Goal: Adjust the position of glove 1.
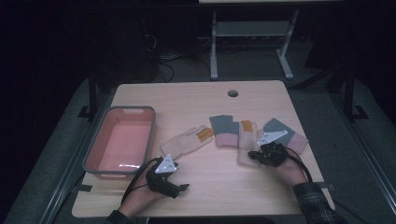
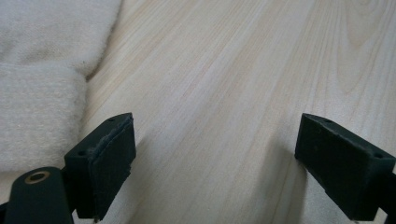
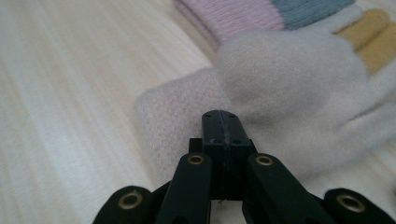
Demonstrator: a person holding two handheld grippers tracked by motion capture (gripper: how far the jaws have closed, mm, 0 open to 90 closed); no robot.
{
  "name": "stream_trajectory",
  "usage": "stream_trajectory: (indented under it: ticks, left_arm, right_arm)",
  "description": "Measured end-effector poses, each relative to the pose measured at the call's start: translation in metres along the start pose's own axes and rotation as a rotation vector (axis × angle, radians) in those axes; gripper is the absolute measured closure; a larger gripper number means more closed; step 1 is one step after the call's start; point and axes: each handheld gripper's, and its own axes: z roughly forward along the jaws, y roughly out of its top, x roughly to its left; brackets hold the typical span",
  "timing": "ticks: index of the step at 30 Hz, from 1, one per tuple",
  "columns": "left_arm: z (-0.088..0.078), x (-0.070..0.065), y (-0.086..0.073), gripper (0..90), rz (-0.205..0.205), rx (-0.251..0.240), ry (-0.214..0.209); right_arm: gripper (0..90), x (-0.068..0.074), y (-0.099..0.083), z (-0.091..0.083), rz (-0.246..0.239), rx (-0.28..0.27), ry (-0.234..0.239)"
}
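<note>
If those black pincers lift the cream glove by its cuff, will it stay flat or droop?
Probably droop: the cream glove looks like soft, fuzzy knit lying limp on the table. It likely weighs little. Its fleecy surface should grip rather than slip in the right gripper, whose fingers are shut at its cuff.

My right gripper [image 3: 223, 122] has its jaws pressed together, tips over the cuff edge of a cream glove [image 3: 289, 88]; whether any fabric is pinched between them I cannot tell. That glove lies flat on the table, right of centre, cuff toward me, fingers pointing far, with mustard-yellow fingertips [image 1: 246, 125]. It is fuzzy on the palm and ribbed at the cuff. My left gripper [image 2: 215, 154] hovers low over bare wood at the near left, jaws wide apart, nothing between them. Just beside it lies a second cream glove [image 1: 186, 140], flat, angled, its yellow-tipped fingers pointing far right and its cuff nearest my left jaws.
</note>
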Motion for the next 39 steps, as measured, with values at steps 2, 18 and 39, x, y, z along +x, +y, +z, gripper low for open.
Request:
stream_trajectory:
  ticks: [2, 18, 39]
  left_arm:
    - [0.0, 0.0, 0.0, 11.6, -0.001, -0.001, -0.004]
    - [0.001, 0.001, 0.001, 11.7, 0.0, 0.001, -0.006]
    - [0.001, 0.0, 0.001, 11.7, -0.003, -0.001, -0.005]
  right_arm:
    - [90.0, 0.004, -0.002, -0.001, -0.005, -0.003, 0.009]
    - [90.0, 0.036, -0.013, -0.013, -0.037, 0.002, 0.078]
    - [90.0, 0.082, 0.007, 0.006, -0.173, 0.005, 0.215]
